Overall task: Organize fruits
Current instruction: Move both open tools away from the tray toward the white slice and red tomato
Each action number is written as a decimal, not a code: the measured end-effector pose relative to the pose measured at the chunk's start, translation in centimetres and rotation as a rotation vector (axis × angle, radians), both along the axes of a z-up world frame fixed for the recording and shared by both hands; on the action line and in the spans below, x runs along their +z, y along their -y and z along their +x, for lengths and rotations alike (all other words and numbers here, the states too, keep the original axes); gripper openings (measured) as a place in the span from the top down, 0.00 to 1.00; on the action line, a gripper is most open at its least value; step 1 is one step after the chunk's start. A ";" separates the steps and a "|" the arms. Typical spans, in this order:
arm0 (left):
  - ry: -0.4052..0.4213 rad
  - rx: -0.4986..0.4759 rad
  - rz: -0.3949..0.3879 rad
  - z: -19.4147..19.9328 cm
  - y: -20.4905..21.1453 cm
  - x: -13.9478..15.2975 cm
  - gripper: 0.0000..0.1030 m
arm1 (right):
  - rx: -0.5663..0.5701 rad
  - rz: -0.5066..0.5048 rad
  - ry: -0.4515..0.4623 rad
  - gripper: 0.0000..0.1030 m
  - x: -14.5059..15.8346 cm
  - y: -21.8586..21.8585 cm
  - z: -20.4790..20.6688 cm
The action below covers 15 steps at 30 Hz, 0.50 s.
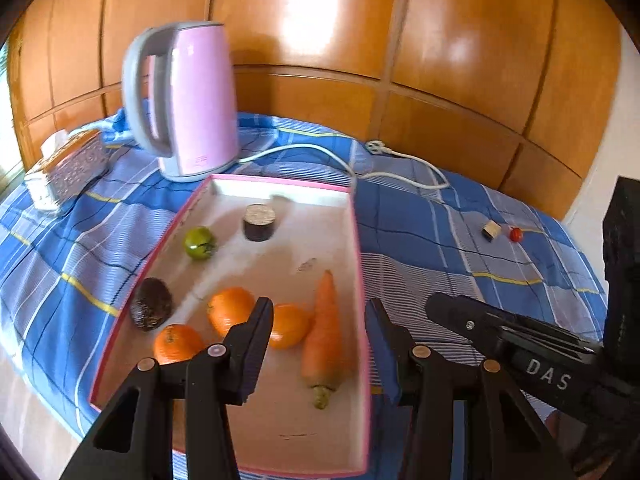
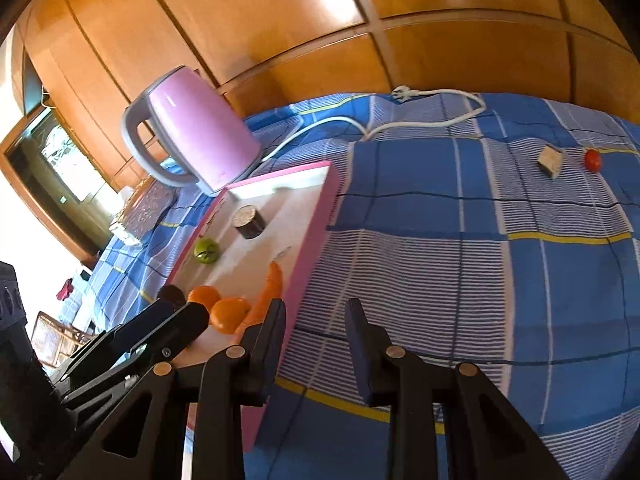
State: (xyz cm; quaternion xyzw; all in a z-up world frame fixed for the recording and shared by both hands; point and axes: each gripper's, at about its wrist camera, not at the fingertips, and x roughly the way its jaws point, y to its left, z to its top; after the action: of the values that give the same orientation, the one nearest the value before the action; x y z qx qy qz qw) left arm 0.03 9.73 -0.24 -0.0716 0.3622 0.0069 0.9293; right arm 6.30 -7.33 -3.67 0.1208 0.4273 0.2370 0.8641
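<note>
Both tongs are held apart and empty: left tongs (image 1: pixel 318 312) above the carrot (image 1: pixel 323 332) and oranges (image 1: pixel 230 314) in the pink tray (image 1: pixel 362 280); right tongs (image 2: pixel 316 316) just right of it

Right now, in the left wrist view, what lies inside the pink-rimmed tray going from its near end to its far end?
Carrot → avocado → green tomato → dark round block. The three oranges lie level with the carrot and avocado, so I leave them out.
</note>
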 end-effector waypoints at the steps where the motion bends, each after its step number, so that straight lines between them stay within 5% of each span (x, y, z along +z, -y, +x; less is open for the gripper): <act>1: -0.001 -0.012 0.002 0.1 0.4 0.0 0.53 | -0.008 -0.004 0.002 0.70 0.0 0.3 0.0; 15: -0.018 -0.117 0.020 1.7 4.5 -0.2 0.53 | -0.108 -0.024 -0.002 0.70 -0.7 4.1 0.8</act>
State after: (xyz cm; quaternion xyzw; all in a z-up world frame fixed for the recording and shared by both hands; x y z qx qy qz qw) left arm 1.77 5.19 -0.44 -0.0409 0.3741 -0.0429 0.9255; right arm 7.14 -11.39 -4.41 0.1338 0.4240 0.1846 0.8765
